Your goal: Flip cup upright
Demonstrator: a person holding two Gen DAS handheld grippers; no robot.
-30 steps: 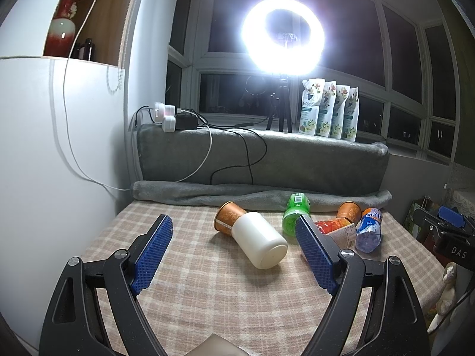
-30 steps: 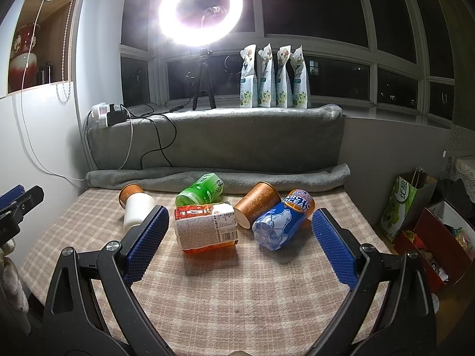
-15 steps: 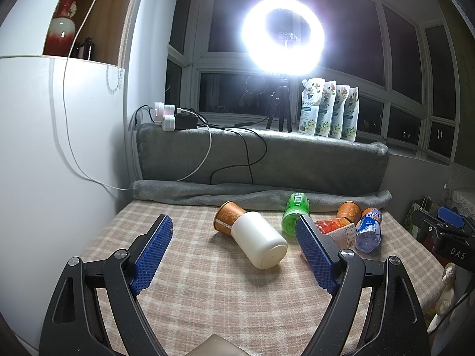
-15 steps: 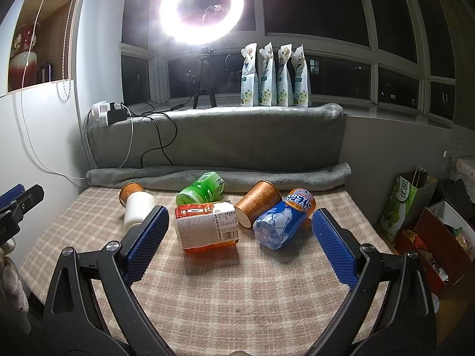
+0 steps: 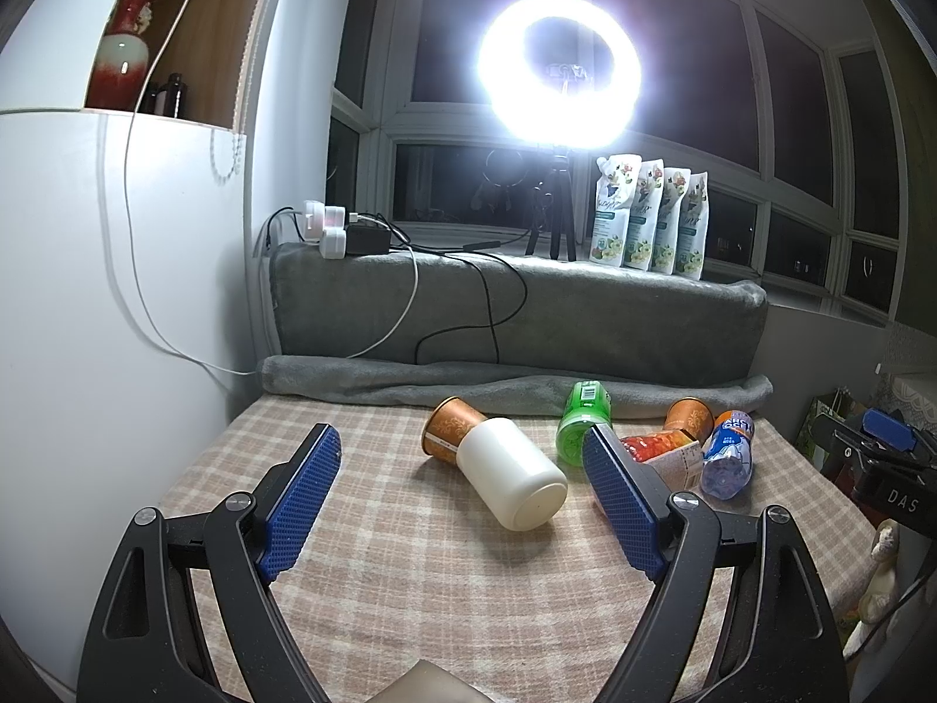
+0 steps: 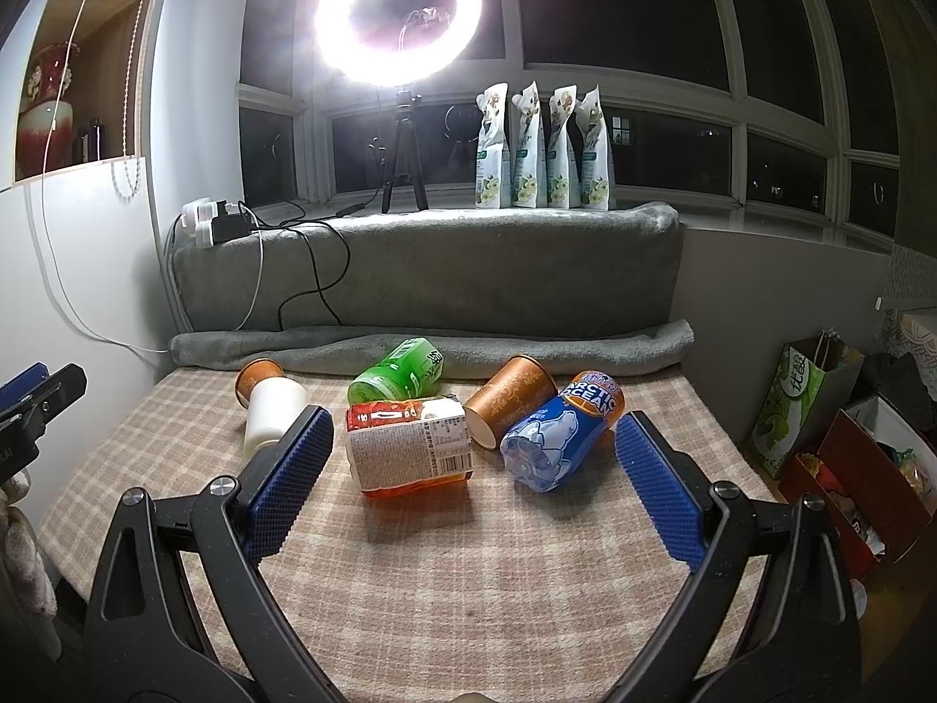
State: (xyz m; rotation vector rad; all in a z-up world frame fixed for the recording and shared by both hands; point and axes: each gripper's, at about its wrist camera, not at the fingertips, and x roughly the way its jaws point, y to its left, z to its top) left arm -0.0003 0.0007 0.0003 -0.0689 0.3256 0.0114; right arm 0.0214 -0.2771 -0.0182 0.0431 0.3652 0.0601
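From the left wrist, the left gripper hovers low over the checked bench with its jaws spread wide and nothing between them. The white cup lies on its side just ahead, closed bottom toward the camera and mouth pointing away, touching a small orange cup that also lies tipped behind it. The white cup sits roughly framed between the two blue pads, which suggests the gripper is lined up to close on its round wall. Further right lie a green can, a second orange cup and a blue bottle, all on their sides.

From the right wrist, the right gripper is likewise wide open and empty, held back from the clutter. Straight ahead rest a red-and-white carton, the orange cup with its mouth toward the camera, and the blue bottle leaning against it. The white cup shows at far left, partly behind the left pad. Everything lies toppled in a loose cluster, so none has been stood up yet; the rolled grey blanket behind probably keeps things from rolling off the back.
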